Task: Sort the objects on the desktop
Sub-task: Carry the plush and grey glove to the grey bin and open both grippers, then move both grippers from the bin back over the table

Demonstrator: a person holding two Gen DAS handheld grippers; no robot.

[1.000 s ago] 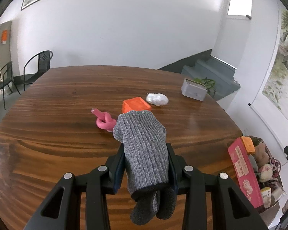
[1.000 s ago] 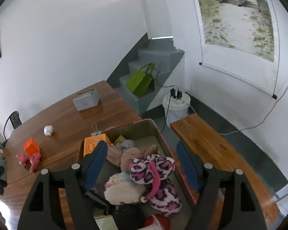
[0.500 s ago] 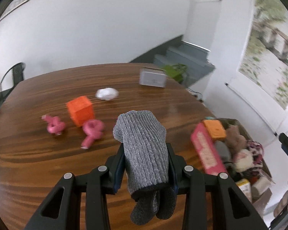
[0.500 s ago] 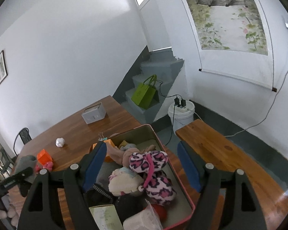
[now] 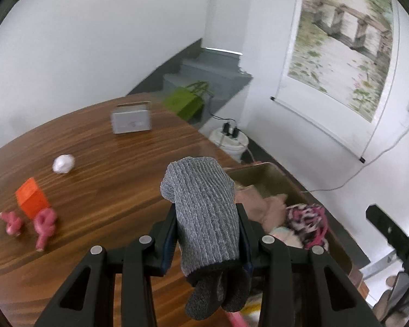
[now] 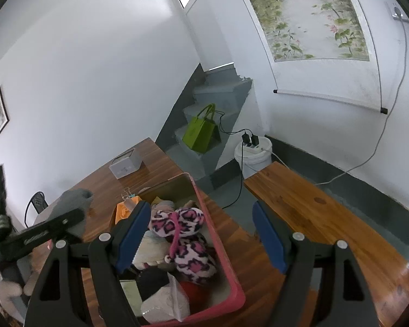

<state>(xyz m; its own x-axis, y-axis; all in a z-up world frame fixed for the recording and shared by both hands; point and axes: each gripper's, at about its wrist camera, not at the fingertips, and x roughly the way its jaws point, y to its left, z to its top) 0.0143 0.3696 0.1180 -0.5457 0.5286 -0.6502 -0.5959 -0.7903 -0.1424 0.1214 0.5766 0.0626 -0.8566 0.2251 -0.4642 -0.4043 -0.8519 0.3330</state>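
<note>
Slippage is the main risk: a grey ribbed knitted sock (image 5: 204,215) is pinched between the left tongs (image 5: 207,234), its dark toe hanging loose beneath them. Ahead and to their right a pink-rimmed plastic bin (image 6: 218,242) crowded with soft toys is seen. If released early, the sock could be caught on the rim or dropped onto the brown wooden surface (image 5: 101,169). The right tongs (image 6: 201,234) are spread wide, empty, above the bin.
</note>
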